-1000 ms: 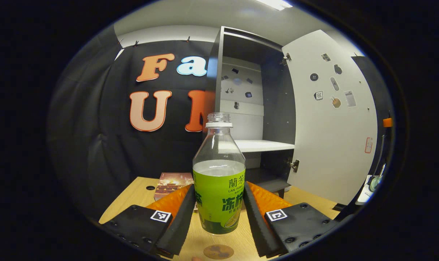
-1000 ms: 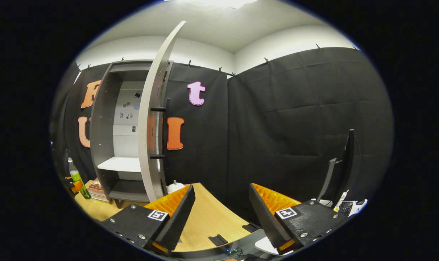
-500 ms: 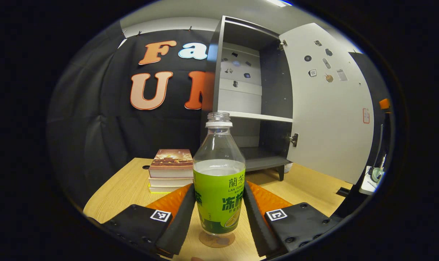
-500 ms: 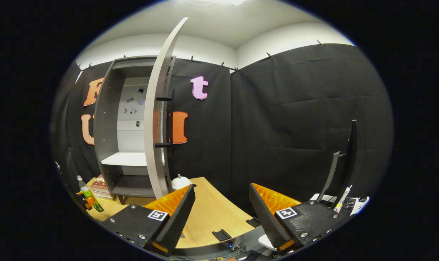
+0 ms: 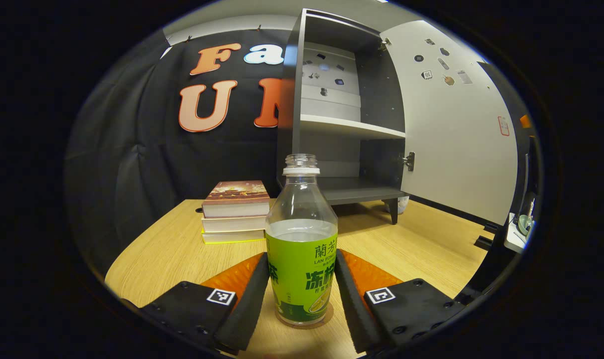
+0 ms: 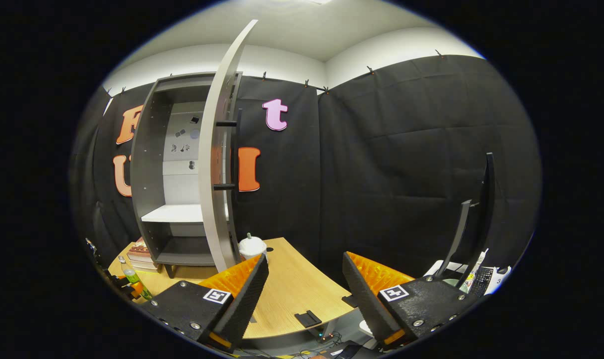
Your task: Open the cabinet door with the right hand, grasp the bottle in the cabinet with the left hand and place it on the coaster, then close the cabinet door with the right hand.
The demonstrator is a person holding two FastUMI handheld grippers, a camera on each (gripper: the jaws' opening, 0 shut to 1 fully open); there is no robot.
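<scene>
Clamped upright between the left gripper (image 5: 302,289) fingers, clear green-labelled plastic bottle (image 5: 301,244) seated on round brown coaster (image 5: 326,319) directly beneath; right gripper (image 6: 304,289) spread, empty, white cabinet door (image 6: 217,164) ahead-left.

I count one bottle (image 5: 301,249), one coaster (image 5: 326,318), three stacked books (image 5: 235,211), one cabinet (image 5: 342,107) with one open door (image 5: 456,129), two grippers, left gripper (image 5: 302,294) and right gripper (image 6: 304,294).

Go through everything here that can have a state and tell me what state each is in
Bottle: uncapped, upright, partly full, on the coaster.
Left gripper: shut on the bottle.
Right gripper: open, holding nothing.
Cabinet door: wide open.
Books: closed, stacked.
</scene>
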